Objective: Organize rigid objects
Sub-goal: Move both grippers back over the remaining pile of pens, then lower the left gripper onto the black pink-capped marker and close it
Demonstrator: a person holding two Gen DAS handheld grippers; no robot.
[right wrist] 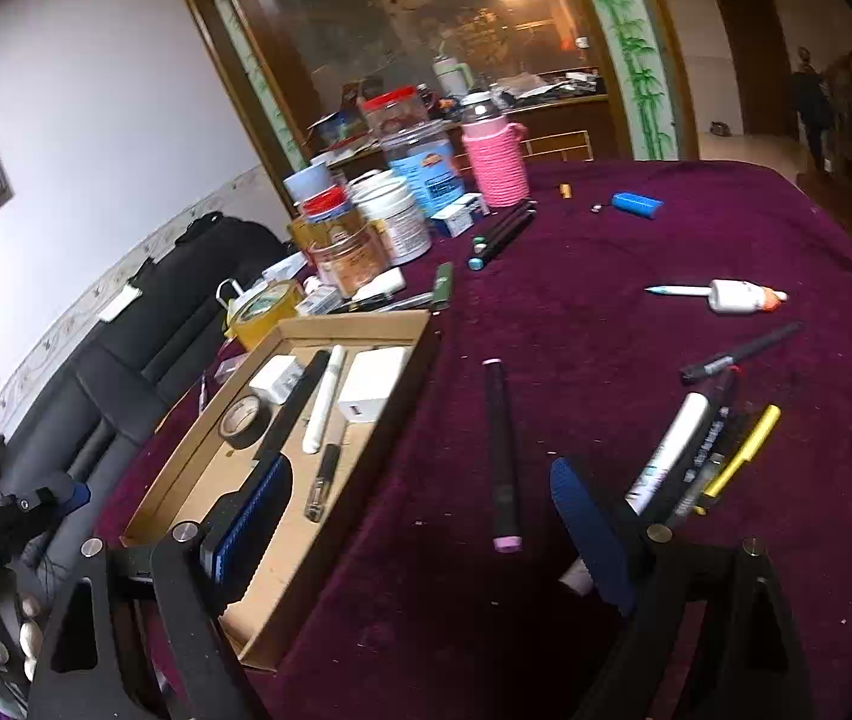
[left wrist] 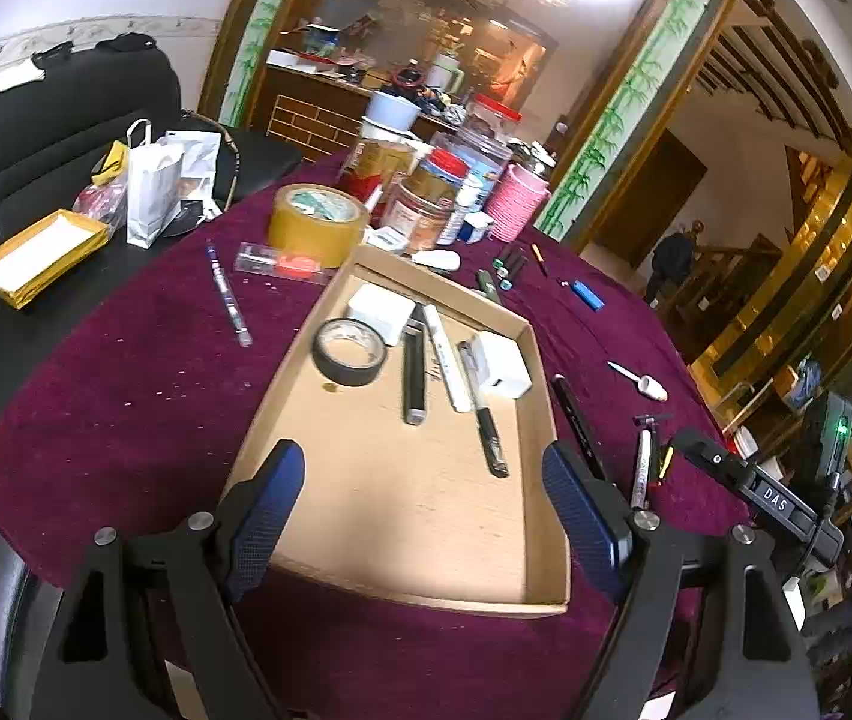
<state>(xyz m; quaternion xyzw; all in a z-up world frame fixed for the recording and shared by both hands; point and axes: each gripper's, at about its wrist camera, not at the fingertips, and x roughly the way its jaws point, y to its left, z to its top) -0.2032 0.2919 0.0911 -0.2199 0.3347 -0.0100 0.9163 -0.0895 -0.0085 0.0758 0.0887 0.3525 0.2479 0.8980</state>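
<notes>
A shallow cardboard tray [left wrist: 444, 291] lies on the purple tablecloth and holds a black tape roll [left wrist: 366, 373], two white chargers [left wrist: 501, 363], a white marker [left wrist: 444, 360] and dark pens [left wrist: 486, 426]. My left gripper [left wrist: 420, 456] hangs open over the tray's near end with nothing between its fingers. My right gripper [right wrist: 420, 468] stands open just right of the tray [right wrist: 354, 321]. A black pen with pink ends [right wrist: 501, 456] lies on the cloth between its fingers, untouched. A bunch of loose pens [right wrist: 684, 456] lies beside its right finger.
Jars [right wrist: 402, 222], a pink bottle [right wrist: 495, 165] and a yellow tape roll [left wrist: 315, 222] crowd the far side. A glue bottle [right wrist: 738, 296], a blue lighter [right wrist: 636, 204] and a blue pen [left wrist: 228, 300] lie loose. A black sofa [left wrist: 54, 120] with bags stands left.
</notes>
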